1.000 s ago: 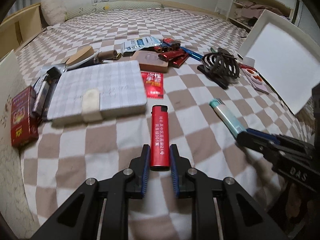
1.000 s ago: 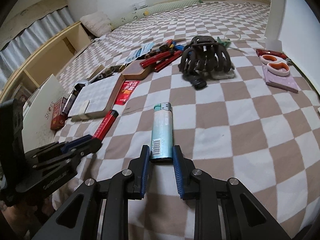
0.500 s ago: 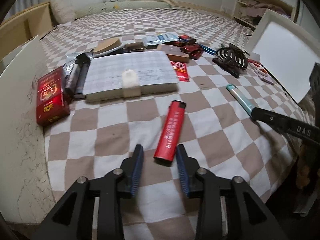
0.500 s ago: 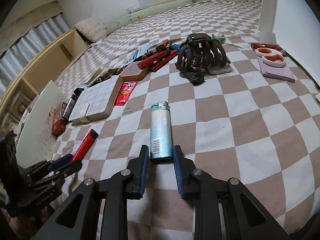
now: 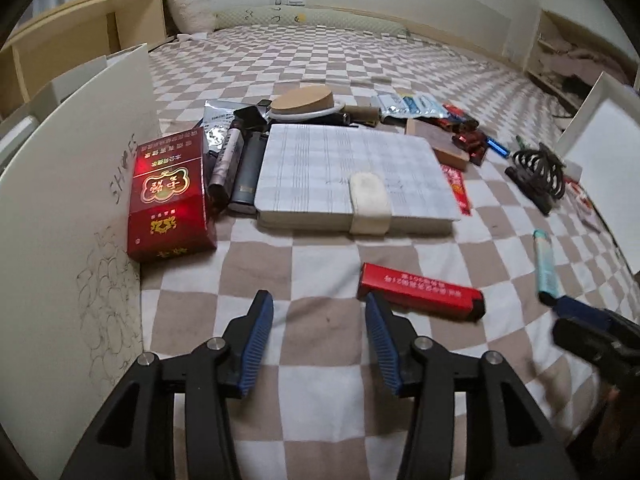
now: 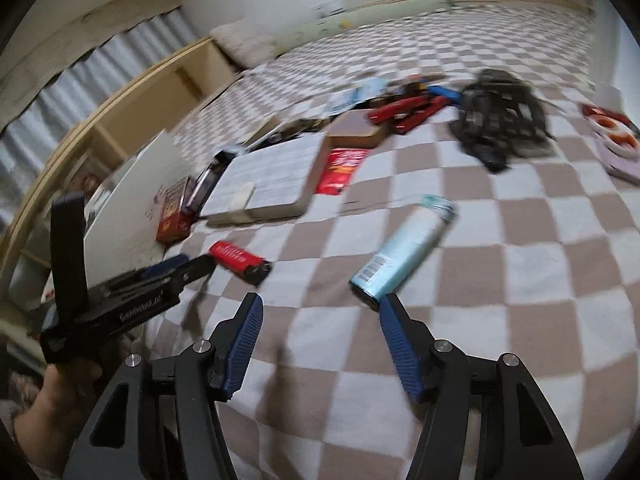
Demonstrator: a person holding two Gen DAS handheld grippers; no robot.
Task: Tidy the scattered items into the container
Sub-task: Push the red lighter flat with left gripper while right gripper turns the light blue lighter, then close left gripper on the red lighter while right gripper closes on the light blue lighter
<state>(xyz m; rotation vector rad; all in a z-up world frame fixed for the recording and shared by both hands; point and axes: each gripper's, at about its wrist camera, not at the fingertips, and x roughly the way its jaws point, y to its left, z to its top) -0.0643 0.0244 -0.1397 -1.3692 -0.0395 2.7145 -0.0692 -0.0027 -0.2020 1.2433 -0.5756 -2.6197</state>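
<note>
The red lighter lies flat on the checked bed cover, near the front edge of the bed, its long axis running across the left wrist view. Its near end sits just beside the right-hand finger of the left gripper, outside the gap. The jaws of the left gripper have just been opening and now stand spread, with only bed cover between them.

The pale blue lighter lies flat and tilted on the cover, its labelled base close to the right-hand finger of the right gripper; whether they touch cannot be told through the blur. The jaws of the right gripper have just been opening and stand spread, nothing between them.

Behind the red lighter lies a plaid notebook with a white strap. To its left lie a red cigarette pack and two dark cylindrical items, beside an upright white panel that carries lettering and a line drawing. Behind the notebook lie a round cork-topped item, foil packets and further small red items. A dark claw hair clip lies to the right, near a second white panel.

In the right wrist view, a hand holds the left gripper's handle.
</note>
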